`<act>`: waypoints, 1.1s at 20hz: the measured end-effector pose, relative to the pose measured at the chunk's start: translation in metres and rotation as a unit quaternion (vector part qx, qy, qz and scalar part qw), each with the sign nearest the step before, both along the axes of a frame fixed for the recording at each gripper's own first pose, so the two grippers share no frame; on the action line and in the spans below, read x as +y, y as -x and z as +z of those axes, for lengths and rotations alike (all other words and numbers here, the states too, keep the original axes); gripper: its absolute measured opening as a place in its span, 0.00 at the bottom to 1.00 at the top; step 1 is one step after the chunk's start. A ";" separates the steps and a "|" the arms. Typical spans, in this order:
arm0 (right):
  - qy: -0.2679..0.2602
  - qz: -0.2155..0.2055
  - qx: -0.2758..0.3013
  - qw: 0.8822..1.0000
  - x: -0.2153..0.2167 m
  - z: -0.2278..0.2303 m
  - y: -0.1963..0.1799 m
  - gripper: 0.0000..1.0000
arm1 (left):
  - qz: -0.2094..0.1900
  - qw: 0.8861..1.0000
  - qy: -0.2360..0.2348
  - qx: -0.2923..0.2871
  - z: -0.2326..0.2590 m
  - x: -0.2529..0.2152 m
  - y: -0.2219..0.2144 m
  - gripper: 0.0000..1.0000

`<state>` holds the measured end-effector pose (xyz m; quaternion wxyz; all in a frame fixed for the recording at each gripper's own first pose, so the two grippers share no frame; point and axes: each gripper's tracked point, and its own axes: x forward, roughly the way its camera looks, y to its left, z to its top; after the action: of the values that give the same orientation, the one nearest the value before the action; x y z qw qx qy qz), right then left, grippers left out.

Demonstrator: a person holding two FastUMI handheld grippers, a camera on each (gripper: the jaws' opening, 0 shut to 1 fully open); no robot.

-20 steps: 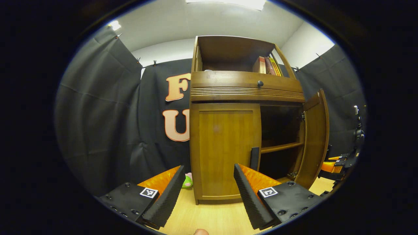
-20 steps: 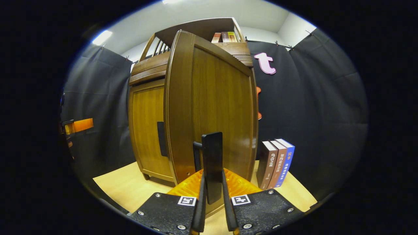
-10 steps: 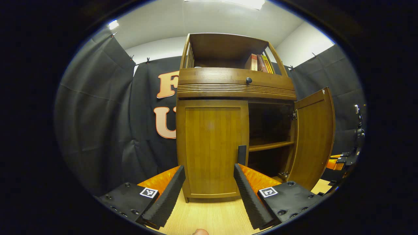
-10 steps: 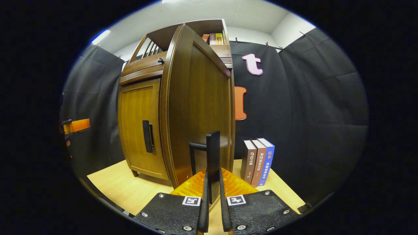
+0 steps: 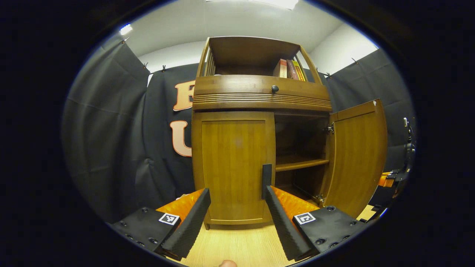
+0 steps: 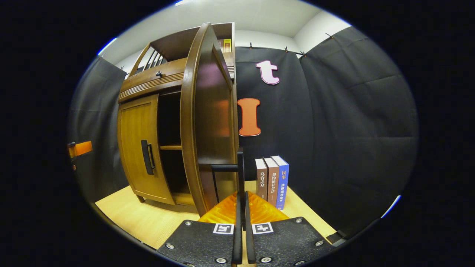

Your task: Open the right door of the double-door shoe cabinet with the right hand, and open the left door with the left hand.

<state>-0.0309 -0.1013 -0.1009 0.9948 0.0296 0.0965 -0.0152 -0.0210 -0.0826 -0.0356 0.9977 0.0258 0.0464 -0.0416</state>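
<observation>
— Booth setting?
— Black cloth walls; pale wooden floor [image 5: 237,244]; one double-door shoe cabinet [image 5: 259,94] standing on it, drawer knob [image 5: 275,89] above the doors, books on top shelf [image 5: 289,69].

— Right door?
— Right door [image 5: 358,155] swung wide open; inner shelf [image 5: 300,162] exposed. In the right gripper view the door [image 6: 207,122] is seen nearly edge-on.

— Right gripper?
— Right gripper [image 6: 241,207]: fingers pressed together on the right door's handle [image 6: 240,167], a dark vertical bar clamped between them.

— Left door?
— Left door [image 5: 233,167] closed, flush with the frame; its dark handle [image 5: 266,181] upright at the door's inner edge.

— Left gripper?
— Left gripper [image 5: 237,207]: fingers wide apart, holding nothing, in front of the left door's lower part; handle just above the right-hand fingertip [image 5: 272,198], contact cannot be told.

— Other items?
— Three upright books [image 6: 272,181] on the floor beside the cabinet, against the cloth.
</observation>
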 end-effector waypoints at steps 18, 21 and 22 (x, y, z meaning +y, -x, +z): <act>-0.009 -0.033 -0.026 0.999 -0.063 0.016 0.038 0.05 | -0.037 0.998 0.018 0.039 -0.053 -0.070 -0.079 0.95; -0.003 -0.040 -0.032 0.999 -0.068 0.023 0.044 0.07 | -0.032 0.998 0.019 0.040 -0.063 -0.074 -0.097 0.95; -0.005 -0.043 -0.034 0.998 -0.069 0.026 0.046 0.07 | -0.029 0.999 0.014 0.039 -0.067 -0.076 -0.104 0.95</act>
<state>-0.0771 -0.1705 -0.0747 0.9958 0.0392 0.0609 -0.0564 0.0826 -0.1581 -0.1026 0.9938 0.0112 0.0834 -0.0725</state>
